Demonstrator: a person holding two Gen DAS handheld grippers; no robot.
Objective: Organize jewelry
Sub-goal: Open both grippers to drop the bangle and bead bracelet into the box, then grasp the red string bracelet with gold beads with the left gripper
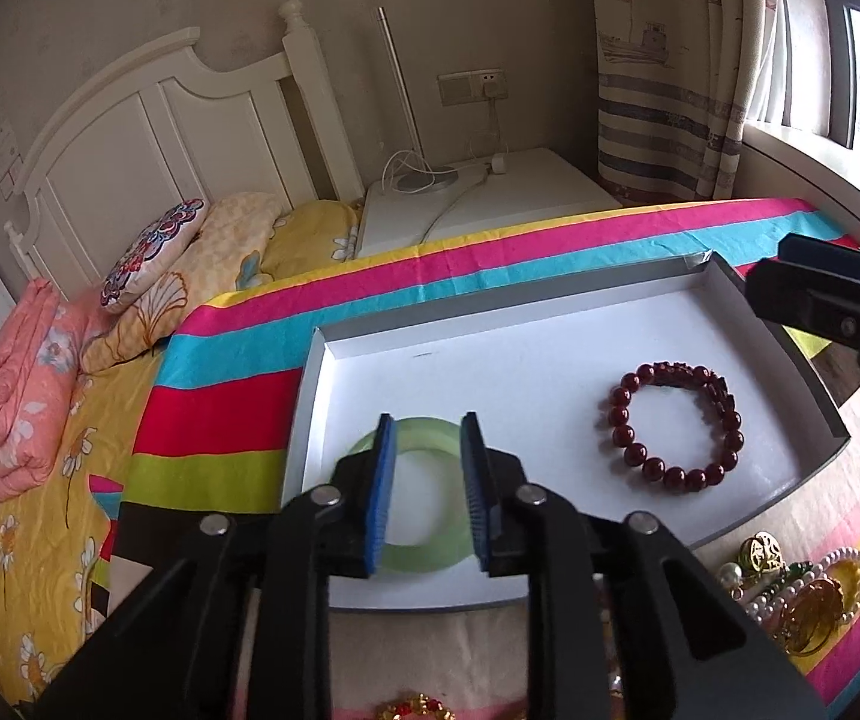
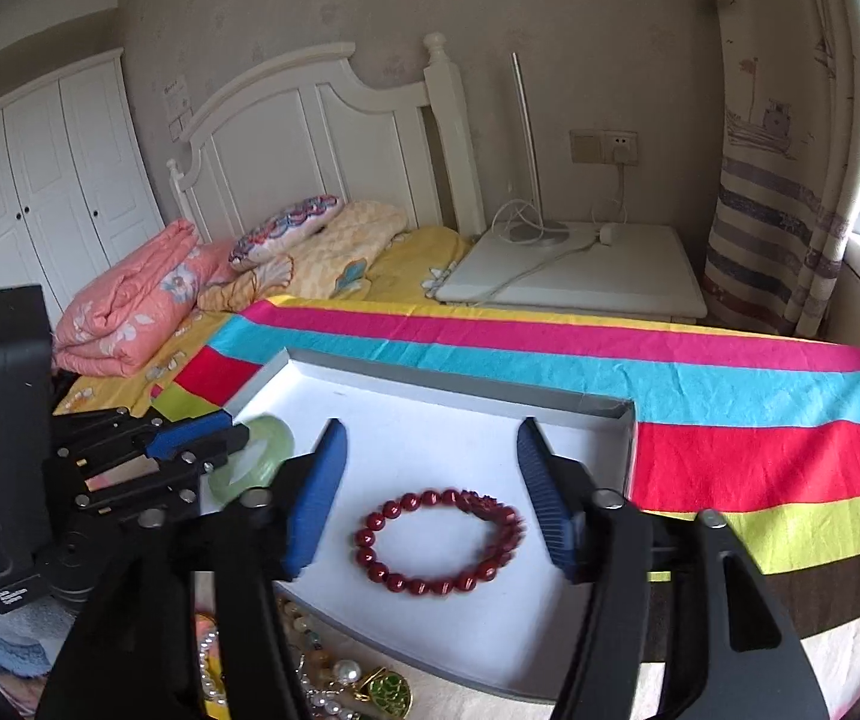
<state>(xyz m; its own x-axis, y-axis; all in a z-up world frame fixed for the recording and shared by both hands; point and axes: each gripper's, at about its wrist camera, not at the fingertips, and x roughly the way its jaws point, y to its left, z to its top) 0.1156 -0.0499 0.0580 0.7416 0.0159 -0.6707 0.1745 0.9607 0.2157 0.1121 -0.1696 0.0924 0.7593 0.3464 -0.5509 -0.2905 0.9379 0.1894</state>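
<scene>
Left gripper [image 1: 427, 492], low centre of the left wrist view: blue-padded jaws parted, straddling the near arc of a pale green translucent bangle [image 1: 424, 501], pads not seen pressing on it. Bangle flat on the floor of a shallow white cardboard tray [image 1: 514, 354], lower left part. Right gripper [image 2: 430, 492], low centre of the right wrist view: jaws wide apart, nothing clamped, poised over a dark red round-bead bracelet [image 2: 439, 543] lying loose on the tray floor between the pads. Same bracelet at centre right in the left wrist view, well apart from the bangle. Lower right there, outside the tray rim: heap of pearl strands and gold pendants [image 1: 802, 594]. Beneath all, a bright striped cloth [image 1: 370, 276]. Upper left: white wooden headboard [image 1: 148, 138], folded pink quilt [image 1: 16, 396].
</scene>
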